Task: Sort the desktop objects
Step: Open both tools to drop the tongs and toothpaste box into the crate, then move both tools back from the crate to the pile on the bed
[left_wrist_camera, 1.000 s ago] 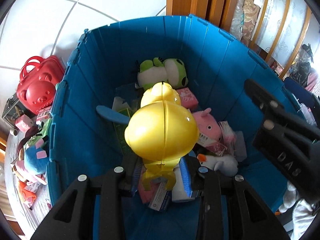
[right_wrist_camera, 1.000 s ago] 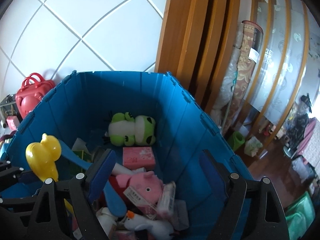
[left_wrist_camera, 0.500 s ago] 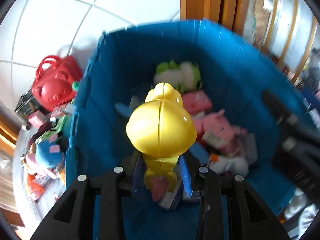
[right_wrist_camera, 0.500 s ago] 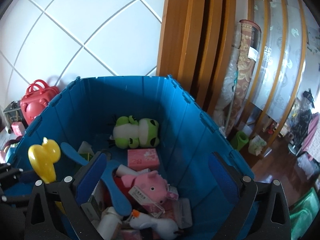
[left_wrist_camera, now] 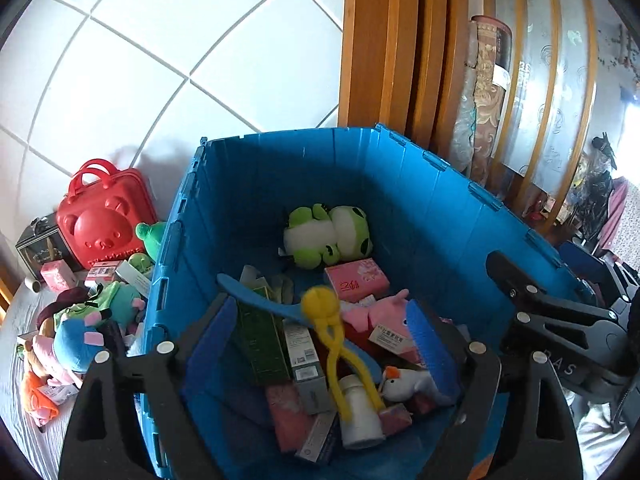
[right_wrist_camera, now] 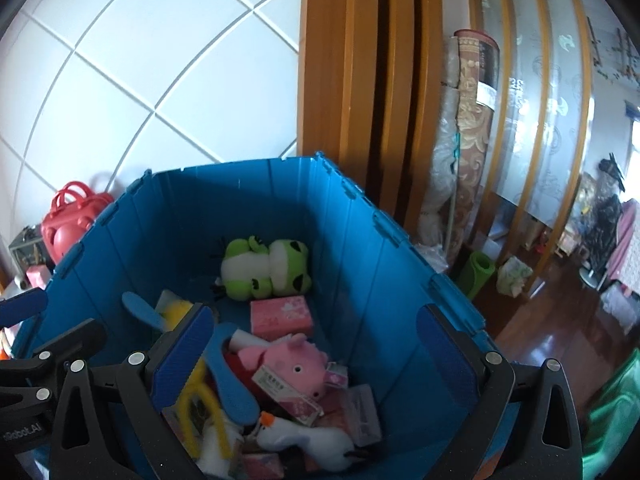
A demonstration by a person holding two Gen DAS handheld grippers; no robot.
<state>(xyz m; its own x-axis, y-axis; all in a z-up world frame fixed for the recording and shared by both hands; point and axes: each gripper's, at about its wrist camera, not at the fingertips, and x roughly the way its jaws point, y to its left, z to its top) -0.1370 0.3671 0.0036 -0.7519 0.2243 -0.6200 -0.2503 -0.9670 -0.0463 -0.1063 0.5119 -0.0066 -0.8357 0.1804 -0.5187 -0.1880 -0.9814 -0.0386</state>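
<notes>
A yellow duck-shaped clamp toy (left_wrist_camera: 334, 336) lies in the blue bin (left_wrist_camera: 420, 208) on top of boxes and toys; it also shows in the right wrist view (right_wrist_camera: 196, 404). My left gripper (left_wrist_camera: 320, 340) is open and empty above the bin, jaws spread wide. My right gripper (right_wrist_camera: 312, 344) is open and empty over the same bin (right_wrist_camera: 360, 264). In the bin lie a green frog plush (left_wrist_camera: 326, 236), a pink box (left_wrist_camera: 356, 282), a pink pig plush (right_wrist_camera: 286, 360), a blue brush (right_wrist_camera: 228, 372) and a white bird toy (right_wrist_camera: 308, 440).
Left of the bin, on the table, stand a red bear case (left_wrist_camera: 102, 220), a green figure (left_wrist_camera: 150, 236) and a heap of plush toys (left_wrist_camera: 76, 332). A white tiled wall is behind. Wooden posts (right_wrist_camera: 360, 80) and a rolled mat (right_wrist_camera: 468, 140) stand to the right.
My left gripper opened and let go of the yellow duck toy, which dropped into the bin. The left gripper rose and pulled back; the right gripper shifted slightly.
</notes>
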